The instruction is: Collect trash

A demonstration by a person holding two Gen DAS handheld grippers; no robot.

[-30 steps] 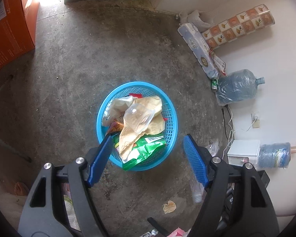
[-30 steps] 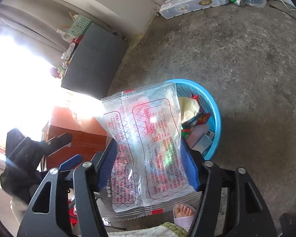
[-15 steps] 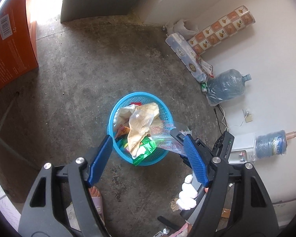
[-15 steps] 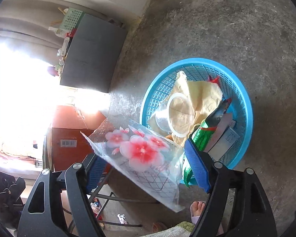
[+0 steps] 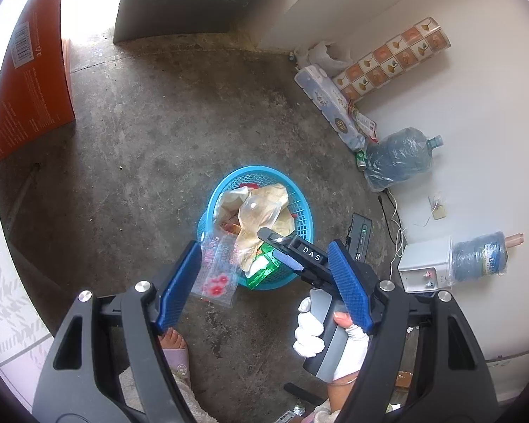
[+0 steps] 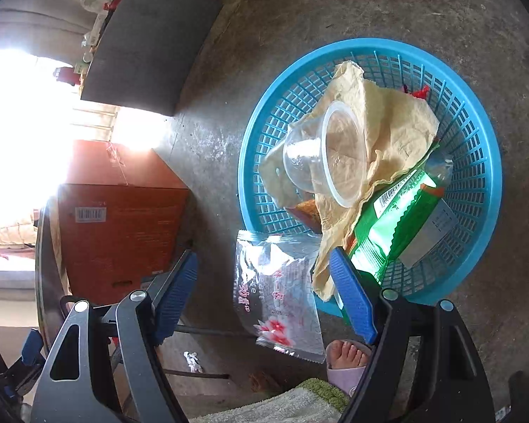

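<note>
Flowered plastic bag loose between open right gripper jaws, beside basket rim; left gripper jaws open, empty.

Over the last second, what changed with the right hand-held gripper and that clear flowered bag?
The right hand-held gripper came down toward the blue basket and let go of the clear flowered bag, which it had been gripping; the bag now hangs loose at the basket's near rim, touching neither finger. The left hand-held gripper pulled back, open and empty. The basket and its trash stayed put.
</note>
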